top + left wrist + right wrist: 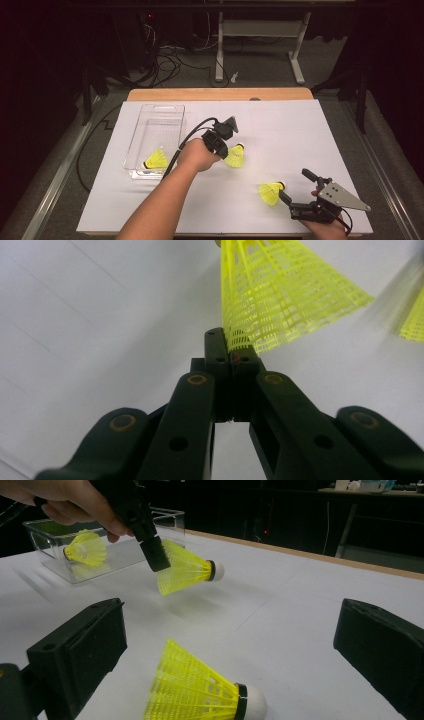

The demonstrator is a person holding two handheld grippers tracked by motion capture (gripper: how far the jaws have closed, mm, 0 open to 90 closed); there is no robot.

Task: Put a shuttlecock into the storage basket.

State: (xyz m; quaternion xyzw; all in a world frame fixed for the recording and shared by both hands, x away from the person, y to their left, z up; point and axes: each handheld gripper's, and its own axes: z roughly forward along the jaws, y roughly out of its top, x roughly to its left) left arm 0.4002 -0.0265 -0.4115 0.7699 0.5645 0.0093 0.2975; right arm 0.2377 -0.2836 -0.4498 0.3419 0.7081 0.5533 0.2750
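The left gripper (226,148) has its fingers (220,347) clamped together on the rim of a yellow shuttlecock's skirt (280,295), near the middle of the white worktop (290,130). In the right gripper view this held shuttlecock (185,572) hangs clear of the surface with its white cork pointing sideways, away from the person's left hand (65,502); its faint shadow lies on the paper below it. From the high view it sits just to the right of a clear plastic bin (172,112), though how high it hangs above the worktop is hard to judge from there.

A second shuttlecock (156,160) lies on its side inside the bin, at the end nearer the person.

The right gripper (290,197) rests low at the near right corner of the worktop, its fingers (80,655) spread wide apart. A third shuttlecock (200,692) lies on its side on the worktop between them, touching neither finger as far as can be seen, its cork pointing toward the right finger in that view. The right hand (327,225) holds the gripper from the near edge.
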